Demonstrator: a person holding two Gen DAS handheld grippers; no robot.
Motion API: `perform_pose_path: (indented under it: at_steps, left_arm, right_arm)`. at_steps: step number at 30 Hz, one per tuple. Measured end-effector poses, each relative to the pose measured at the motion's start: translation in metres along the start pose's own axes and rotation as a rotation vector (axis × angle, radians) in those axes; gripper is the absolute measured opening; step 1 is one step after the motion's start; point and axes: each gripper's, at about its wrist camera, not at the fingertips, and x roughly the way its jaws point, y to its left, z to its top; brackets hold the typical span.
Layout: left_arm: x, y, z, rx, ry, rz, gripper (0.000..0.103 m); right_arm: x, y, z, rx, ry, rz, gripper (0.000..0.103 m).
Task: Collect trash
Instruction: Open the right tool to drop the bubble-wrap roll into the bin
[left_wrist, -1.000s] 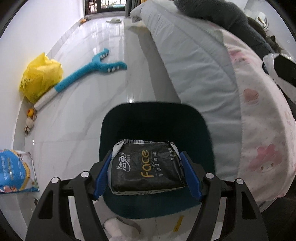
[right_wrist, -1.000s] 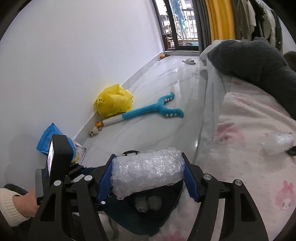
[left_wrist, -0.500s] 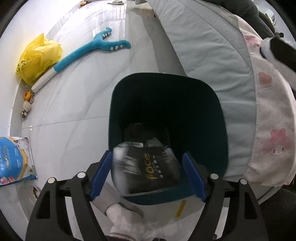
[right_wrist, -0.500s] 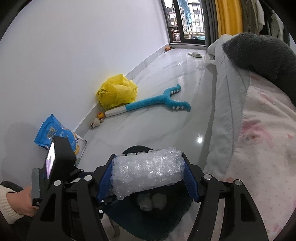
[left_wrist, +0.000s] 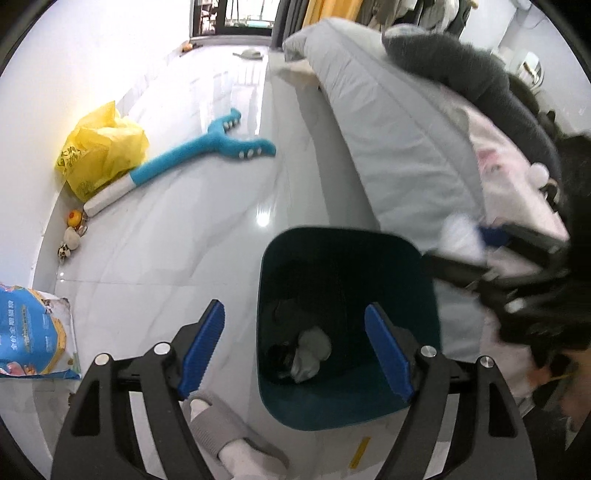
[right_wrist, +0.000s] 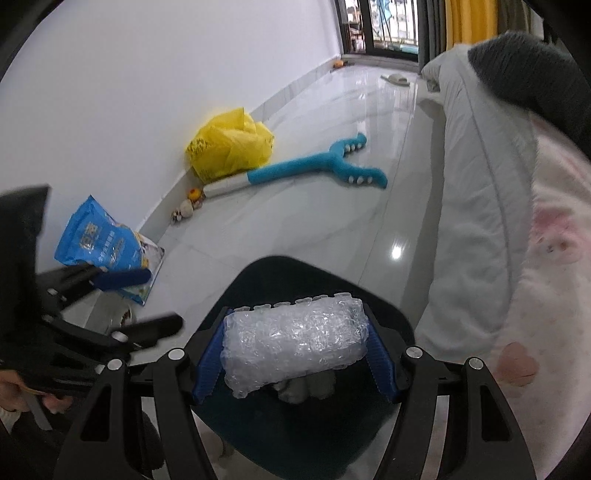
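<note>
A dark teal trash bin (left_wrist: 421, 266) stands on the floor beside the bed; it also shows in the right wrist view (right_wrist: 391, 314). Crumpled white trash (left_wrist: 310, 350) and a dark packet lie at its bottom. My left gripper (left_wrist: 295, 347) is open and empty, its jaws spread over the bin's left side. My right gripper (right_wrist: 295, 350) is shut on a roll of bubble wrap (right_wrist: 295, 343) and holds it above the bin's mouth. The right gripper shows blurred in the left wrist view (left_wrist: 491, 254).
The bed (left_wrist: 399, 147) with grey and pink bedding runs along the right. A yellow bag (left_wrist: 99, 151), a long blue plush toy (left_wrist: 207, 147), small toys (left_wrist: 72, 236) and a blue bag (left_wrist: 29, 332) lie by the wall. A slippered foot (left_wrist: 221, 424) stands near the bin.
My left gripper opened and the black tissue packet dropped into the bin. The left gripper then drew back left. My right gripper moved over the bin with the bubble wrap.
</note>
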Motion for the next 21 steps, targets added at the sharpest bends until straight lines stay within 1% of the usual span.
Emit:
perform_pose_path:
  at_steps: [7, 11, 15, 21]
  left_arm:
    - [-0.017, 0.001, 0.008, -0.008, -0.071, -0.025, 0.076]
    - [-0.030, 0.001, 0.012, -0.009, -0.121, -0.040, 0.070]
    - [-0.042, 0.001, 0.018, -0.013, -0.165, -0.074, 0.062]
    - [-0.053, -0.004, 0.021, 0.005, -0.203, -0.091, 0.062]
  right_arm:
    - [0.029, 0.001, -0.009, 0.006, 0.083, 0.008, 0.068]
    - [0.044, 0.001, -0.018, 0.010, 0.128, 0.003, 0.068]
    - [0.056, 0.001, -0.023, 0.015, 0.160, 0.008, 0.068]
    - [0.071, 0.004, -0.031, 0.007, 0.212, 0.002, 0.070]
